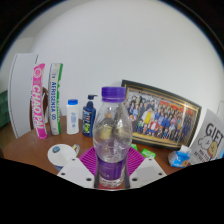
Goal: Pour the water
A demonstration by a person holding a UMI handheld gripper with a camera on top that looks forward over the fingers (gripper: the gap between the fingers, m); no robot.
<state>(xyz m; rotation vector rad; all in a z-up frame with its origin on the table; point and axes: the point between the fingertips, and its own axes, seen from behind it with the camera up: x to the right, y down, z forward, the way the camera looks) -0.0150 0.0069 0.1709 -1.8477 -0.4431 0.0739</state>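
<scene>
A clear plastic water bottle (111,130) with a purple cap and purple label stands upright between my fingers, filling the middle of the gripper view. My gripper (111,172) is shut on the bottle, with the purple pads (88,158) pressing its lower body from both sides. The bottle's base is hidden below the fingers. No cup or glass shows in this view.
On the wooden table (30,148) behind stand a pink and white box (45,98), a small white bottle (72,116), a dark blue bottle (90,115) and a framed group photo (158,115). A white "GIFT" card (210,135) and a blue object (180,156) lie to the right.
</scene>
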